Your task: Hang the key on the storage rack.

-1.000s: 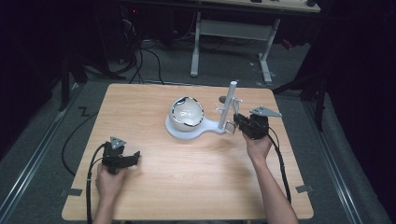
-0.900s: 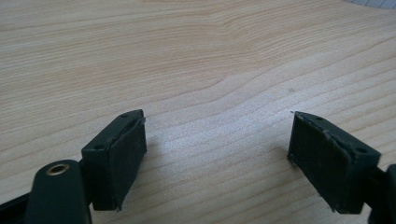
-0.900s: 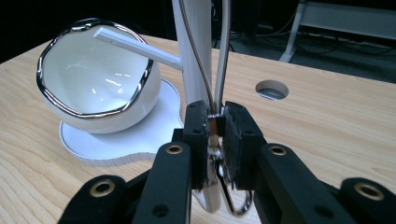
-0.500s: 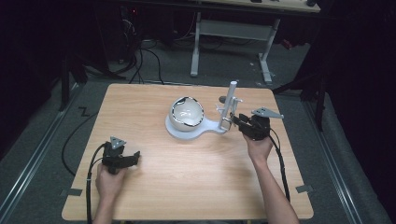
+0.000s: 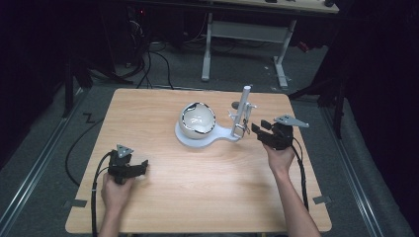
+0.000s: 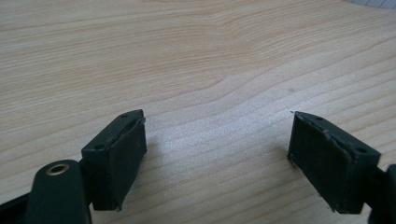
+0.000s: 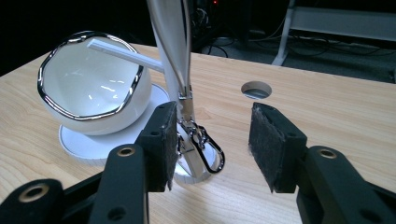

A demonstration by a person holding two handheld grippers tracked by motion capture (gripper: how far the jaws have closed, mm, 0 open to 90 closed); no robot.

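A white rounded bowl (image 5: 197, 120) with a chrome rim rests on a flat white base (image 5: 188, 139), from whose right end a white post (image 5: 242, 111) rises. In the right gripper view a chrome snap clip (image 7: 205, 147) hangs at the foot of the post (image 7: 170, 42), beside the bowl (image 7: 88, 88). My right gripper (image 5: 258, 127) points at the post. Its jaws have just been opening and now stand apart. The clip lies between them, close to the left pad (image 7: 166, 140) of the right gripper (image 7: 212, 140). My left gripper (image 5: 143, 165) rests open on bare wood, nothing between its pads (image 6: 217, 149).
A round cable hole (image 5: 236, 104) is cut in the wooden table (image 5: 207, 197) just behind the post. Cables trail from both grippers off the front edge. A white desk frame (image 5: 247, 34) stands on the floor beyond the table.
The right gripper's jaws have spread from shut at the foot of the post to well apart. The left gripper has not moved.
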